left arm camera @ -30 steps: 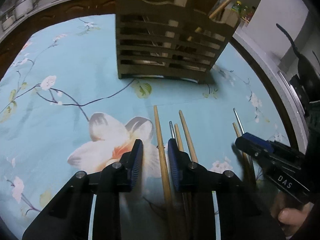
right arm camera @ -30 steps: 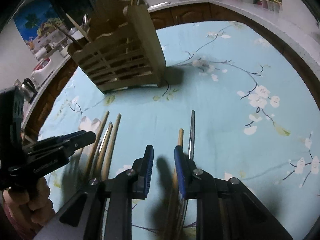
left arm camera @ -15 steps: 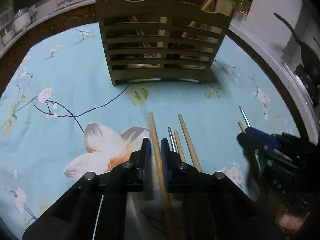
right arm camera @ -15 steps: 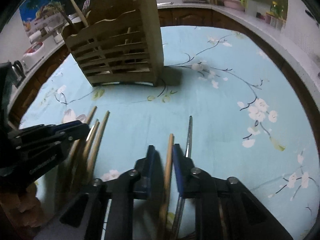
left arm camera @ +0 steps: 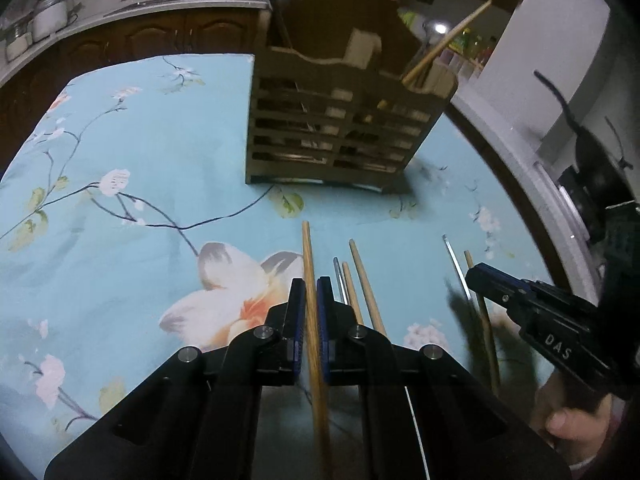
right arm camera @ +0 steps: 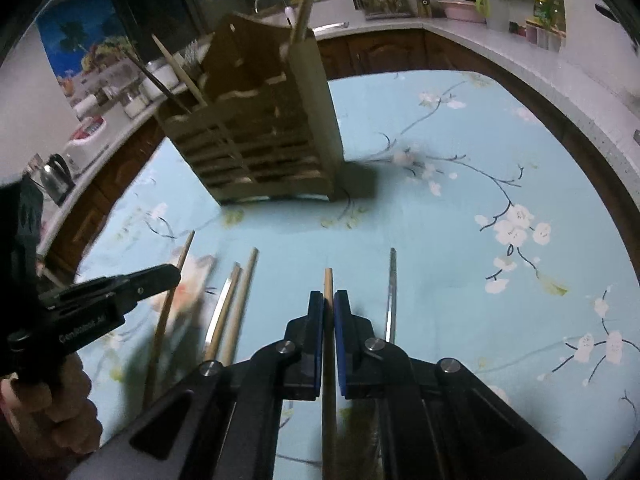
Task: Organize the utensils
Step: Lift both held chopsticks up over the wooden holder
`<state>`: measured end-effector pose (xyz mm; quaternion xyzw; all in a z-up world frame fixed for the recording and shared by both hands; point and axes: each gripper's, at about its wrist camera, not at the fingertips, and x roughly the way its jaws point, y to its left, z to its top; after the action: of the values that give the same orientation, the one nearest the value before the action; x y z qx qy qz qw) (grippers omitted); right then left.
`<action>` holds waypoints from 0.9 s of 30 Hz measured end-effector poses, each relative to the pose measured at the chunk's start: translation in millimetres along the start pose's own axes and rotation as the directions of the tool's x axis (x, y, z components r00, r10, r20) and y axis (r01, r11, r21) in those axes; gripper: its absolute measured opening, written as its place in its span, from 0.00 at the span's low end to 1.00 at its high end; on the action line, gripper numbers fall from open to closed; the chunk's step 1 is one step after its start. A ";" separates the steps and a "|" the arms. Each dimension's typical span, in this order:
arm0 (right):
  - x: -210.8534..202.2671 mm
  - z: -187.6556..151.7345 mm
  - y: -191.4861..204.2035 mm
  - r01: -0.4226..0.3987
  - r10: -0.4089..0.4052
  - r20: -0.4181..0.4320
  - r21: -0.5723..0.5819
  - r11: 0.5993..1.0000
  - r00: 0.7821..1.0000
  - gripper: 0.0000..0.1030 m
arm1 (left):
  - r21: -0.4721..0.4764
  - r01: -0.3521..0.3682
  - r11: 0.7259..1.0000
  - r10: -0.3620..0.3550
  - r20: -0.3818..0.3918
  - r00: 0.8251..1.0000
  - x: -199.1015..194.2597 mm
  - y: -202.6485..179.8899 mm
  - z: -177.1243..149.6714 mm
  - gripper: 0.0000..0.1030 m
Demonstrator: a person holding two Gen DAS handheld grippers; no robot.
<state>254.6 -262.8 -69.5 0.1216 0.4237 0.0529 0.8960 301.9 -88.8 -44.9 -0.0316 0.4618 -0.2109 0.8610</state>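
Observation:
A wooden slatted utensil holder stands on the floral cloth, with chopsticks and forks in it; it also shows in the right wrist view. My left gripper is shut on a wooden chopstick, lifted off the cloth. My right gripper is shut on another wooden chopstick. Two wooden chopsticks and a metal one lie between the grippers. A metal chopstick lies right of my right gripper.
The light blue floral tablecloth covers a round table with a dark rim. Kitchen counters with jars and a kettle lie beyond. My right gripper shows at the right of the left wrist view.
Both grippers have closed, each on a wooden chopstick, and have lifted a little; the holder now looks farther off.

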 end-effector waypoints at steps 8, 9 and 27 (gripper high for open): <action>-33.2 5.8 11.0 -0.033 0.034 0.064 -0.017 0.999 0.997 0.05 | -0.032 0.053 0.998 -0.050 0.084 0.995 -48.2 4.2 0.9 0.05; -39.4 6.5 12.3 -0.039 0.040 0.075 -0.020 0.999 0.996 0.05 | -0.032 0.058 0.998 -0.054 0.099 0.994 -55.4 3.4 0.9 0.05; -140.0 15.1 30.8 -0.106 0.121 0.274 -0.068 0.992 0.954 0.05 | -0.003 0.099 0.995 -0.094 0.283 0.955 -164.3 -2.0 -14.7 0.04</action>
<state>177.5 -263.5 52.3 0.1286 0.2845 0.0978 0.9450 209.8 -24.1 75.6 -0.0910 0.3341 -0.2420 0.9064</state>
